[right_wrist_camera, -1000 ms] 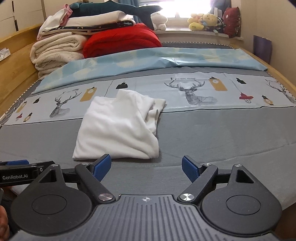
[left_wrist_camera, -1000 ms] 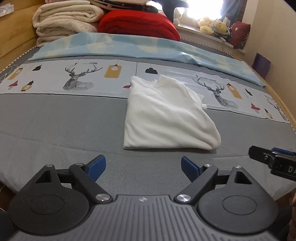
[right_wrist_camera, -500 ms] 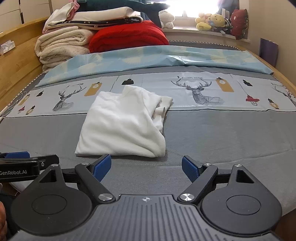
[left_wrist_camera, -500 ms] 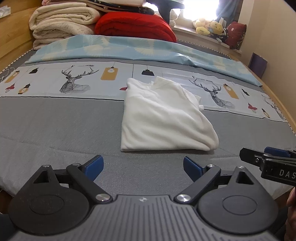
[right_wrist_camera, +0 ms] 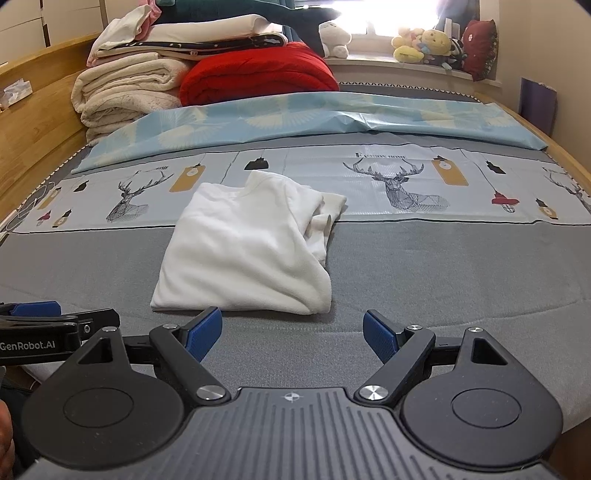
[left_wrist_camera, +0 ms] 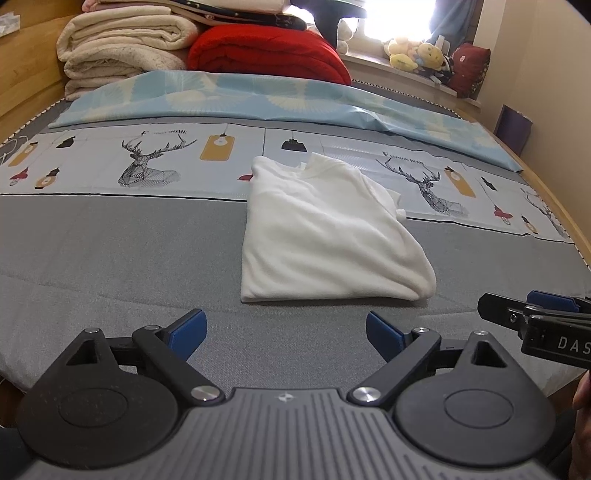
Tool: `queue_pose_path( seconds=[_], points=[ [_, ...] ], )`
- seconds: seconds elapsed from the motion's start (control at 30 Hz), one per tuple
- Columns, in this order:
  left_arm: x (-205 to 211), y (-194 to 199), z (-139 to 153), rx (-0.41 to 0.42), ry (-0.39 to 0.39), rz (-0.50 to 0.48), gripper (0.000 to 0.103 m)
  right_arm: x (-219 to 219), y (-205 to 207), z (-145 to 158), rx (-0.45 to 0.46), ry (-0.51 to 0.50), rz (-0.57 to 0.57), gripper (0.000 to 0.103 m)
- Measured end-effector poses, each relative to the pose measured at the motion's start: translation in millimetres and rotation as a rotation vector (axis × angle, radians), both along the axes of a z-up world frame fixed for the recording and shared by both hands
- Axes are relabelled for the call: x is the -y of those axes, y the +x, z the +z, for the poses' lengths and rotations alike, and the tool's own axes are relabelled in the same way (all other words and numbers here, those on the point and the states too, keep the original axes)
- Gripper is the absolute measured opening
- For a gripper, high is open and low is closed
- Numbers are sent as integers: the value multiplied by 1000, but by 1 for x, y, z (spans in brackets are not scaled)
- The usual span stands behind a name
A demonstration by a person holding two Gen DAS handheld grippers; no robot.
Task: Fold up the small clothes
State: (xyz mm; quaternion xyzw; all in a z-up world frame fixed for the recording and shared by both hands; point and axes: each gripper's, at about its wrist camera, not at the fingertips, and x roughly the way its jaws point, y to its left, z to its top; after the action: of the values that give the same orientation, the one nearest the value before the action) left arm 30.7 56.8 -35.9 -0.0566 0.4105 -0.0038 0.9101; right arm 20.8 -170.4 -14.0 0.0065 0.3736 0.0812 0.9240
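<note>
Your left gripper (left_wrist_camera: 284, 334) and right gripper (right_wrist_camera: 292, 332) both hover with fingers spread and empty over bare grey bedcover (left_wrist_camera: 110, 251), just short of the near edge of the folded white garment (left_wrist_camera: 325, 236), with open cover on either side.

In the left wrist view, the right gripper (left_wrist_camera: 532, 314) is cut off at the frame's right edge; bright window (right_wrist_camera: 373, 14) glare washes out the panes.
</note>
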Motion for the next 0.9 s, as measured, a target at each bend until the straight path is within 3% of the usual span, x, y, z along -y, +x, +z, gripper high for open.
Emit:
queue_pose_path(
  seconds=[0.9],
  points=[
    [-2,0,-3,-5,-3,-9,96,-2,0,0,2,-6,6,84]
  ],
)
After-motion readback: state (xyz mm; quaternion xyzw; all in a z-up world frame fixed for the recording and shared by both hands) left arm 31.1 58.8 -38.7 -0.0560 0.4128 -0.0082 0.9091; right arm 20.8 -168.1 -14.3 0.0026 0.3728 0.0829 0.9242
